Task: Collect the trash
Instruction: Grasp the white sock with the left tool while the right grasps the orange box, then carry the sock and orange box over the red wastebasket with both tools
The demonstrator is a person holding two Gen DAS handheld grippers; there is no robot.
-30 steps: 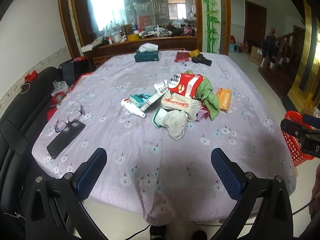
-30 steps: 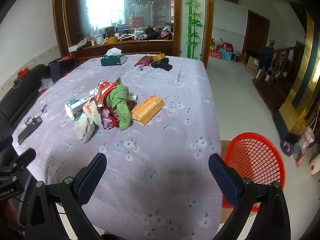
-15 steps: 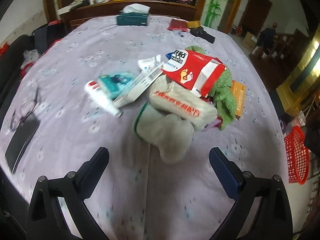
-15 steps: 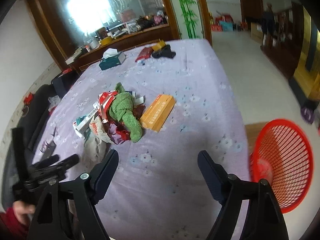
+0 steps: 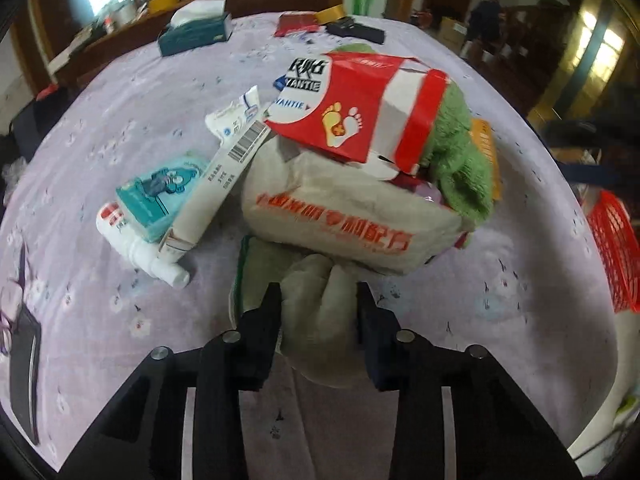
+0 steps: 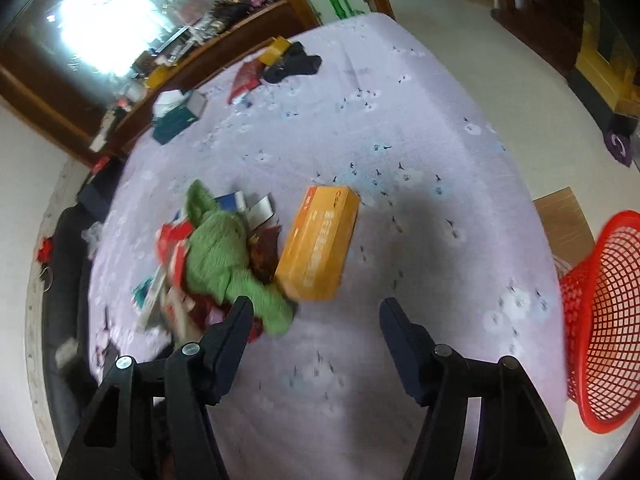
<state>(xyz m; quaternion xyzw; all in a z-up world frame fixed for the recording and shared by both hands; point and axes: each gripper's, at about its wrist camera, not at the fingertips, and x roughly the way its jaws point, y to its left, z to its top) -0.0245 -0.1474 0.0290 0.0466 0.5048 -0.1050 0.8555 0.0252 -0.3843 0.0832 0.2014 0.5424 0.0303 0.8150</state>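
A pile of trash lies on the purple flowered tablecloth (image 5: 360, 432): a red foot-patch packet (image 5: 360, 108), a beige bag with orange print (image 5: 340, 216), a green cloth (image 5: 460, 152), a white box with barcode (image 5: 220, 184), a teal packet (image 5: 160, 196) and a white tube (image 5: 136, 248). My left gripper (image 5: 318, 300) is shut on a crumpled grey-green bag (image 5: 320, 320) at the pile's near edge. My right gripper (image 6: 316, 316) is open and empty, just in front of an orange box (image 6: 320, 244) and the green cloth (image 6: 224, 256).
A red mesh basket (image 6: 604, 320) stands on the floor off the table's right edge, also in the left wrist view (image 5: 616, 248). A teal tissue box (image 5: 196, 28), a red pouch (image 5: 296, 24) and dark items (image 5: 356, 32) lie at the far end. A phone (image 5: 22, 376) lies at left.
My left gripper has moved forward to the pile and closed on the grey-green bag. My right gripper has moved in over the table toward the orange box, still open.
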